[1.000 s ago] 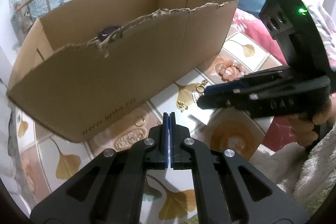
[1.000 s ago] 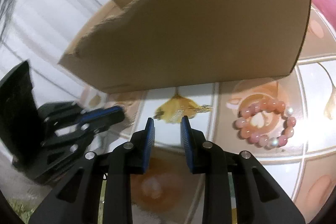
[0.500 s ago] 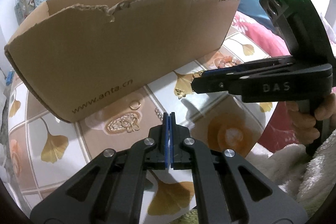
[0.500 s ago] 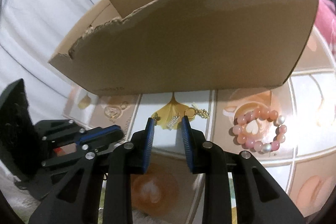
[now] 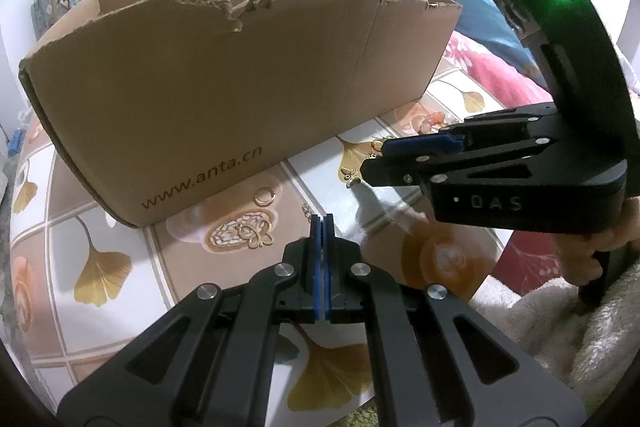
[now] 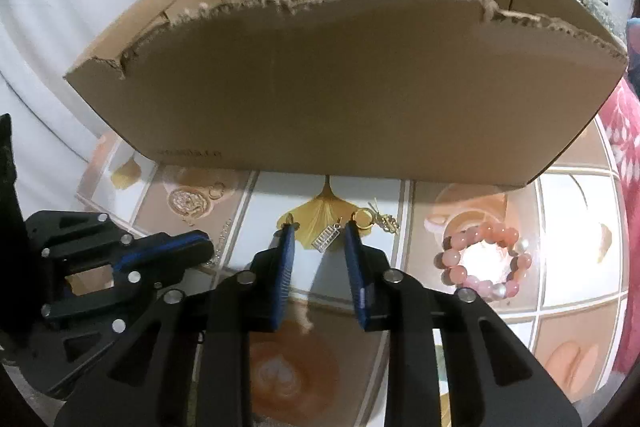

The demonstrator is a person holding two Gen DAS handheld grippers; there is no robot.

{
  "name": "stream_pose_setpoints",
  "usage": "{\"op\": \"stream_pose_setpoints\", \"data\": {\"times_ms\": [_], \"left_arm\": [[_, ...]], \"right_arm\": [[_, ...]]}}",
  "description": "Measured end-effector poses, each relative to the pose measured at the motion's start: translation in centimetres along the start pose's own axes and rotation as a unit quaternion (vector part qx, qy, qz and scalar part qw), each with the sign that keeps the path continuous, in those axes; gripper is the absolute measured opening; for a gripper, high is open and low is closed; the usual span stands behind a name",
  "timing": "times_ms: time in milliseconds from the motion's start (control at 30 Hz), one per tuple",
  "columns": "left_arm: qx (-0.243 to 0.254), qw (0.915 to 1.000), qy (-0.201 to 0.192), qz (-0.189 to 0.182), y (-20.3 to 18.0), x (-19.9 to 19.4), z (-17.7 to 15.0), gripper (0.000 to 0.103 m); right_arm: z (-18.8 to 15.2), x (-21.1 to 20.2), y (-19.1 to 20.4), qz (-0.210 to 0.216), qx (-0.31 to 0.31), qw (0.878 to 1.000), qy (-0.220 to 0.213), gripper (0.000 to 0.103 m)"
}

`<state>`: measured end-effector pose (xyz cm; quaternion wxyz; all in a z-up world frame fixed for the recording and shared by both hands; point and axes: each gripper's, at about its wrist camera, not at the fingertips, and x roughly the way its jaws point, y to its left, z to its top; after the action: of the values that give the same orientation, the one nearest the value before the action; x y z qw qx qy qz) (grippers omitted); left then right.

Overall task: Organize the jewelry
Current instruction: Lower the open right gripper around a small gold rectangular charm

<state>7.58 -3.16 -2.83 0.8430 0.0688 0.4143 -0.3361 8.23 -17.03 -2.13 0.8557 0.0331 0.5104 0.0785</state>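
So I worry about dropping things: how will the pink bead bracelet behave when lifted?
The bracelet is a loop of separate round beads, so it will probably sag from the pinch. The glossy beads look slippery and may roll between the pads. It seems light.

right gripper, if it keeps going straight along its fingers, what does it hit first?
Most likely the small silver comb-like charm lying on the patterned tabletop, framed between the right gripper's open, just-narrowing jaws. Nothing else shows in that line; the cardboard box stands beyond. Depth is hard to judge through the fisheye.
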Motion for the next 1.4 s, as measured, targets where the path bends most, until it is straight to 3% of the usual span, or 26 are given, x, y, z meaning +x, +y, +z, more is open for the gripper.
{"op": "stream_pose_setpoints", "data": {"times_ms": [133,267,467,767,1400], "left_arm": [[0.0,1.0,-0.001,0.001,0.1,-0.1,0.0,0.001],[-0.003,1.0,-0.002,-0.001,0.3,-0.2,0.0,0.001],[-0.001,1.0,-0.004,-0.003,0.2,-0.4,-0.1,0.001],[-0.001,1.0,-0.004,0.0,0.1,-0.4,-0.2,0.001],[-0.003,1.0,-0.005,0.0,0.3,-0.4,-0.2,0.001]], "right_arm": [[0.2,0.0,-0.3,-0.008,0.0,1.0,0.001,0.012],[-0.3,-0.1,1.0,-0.022,-0.043,0.999,0.01,0.01],[-1.1,-0.4,1.1,-0.009,-0.044,0.999,0.029,0.01],[0.6,-1.1,-0.9,0.005,-0.063,0.998,0.01,0.011],[2.7,1.5,2.4,0.007,-0.098,0.995,0.028,0.012]]}}
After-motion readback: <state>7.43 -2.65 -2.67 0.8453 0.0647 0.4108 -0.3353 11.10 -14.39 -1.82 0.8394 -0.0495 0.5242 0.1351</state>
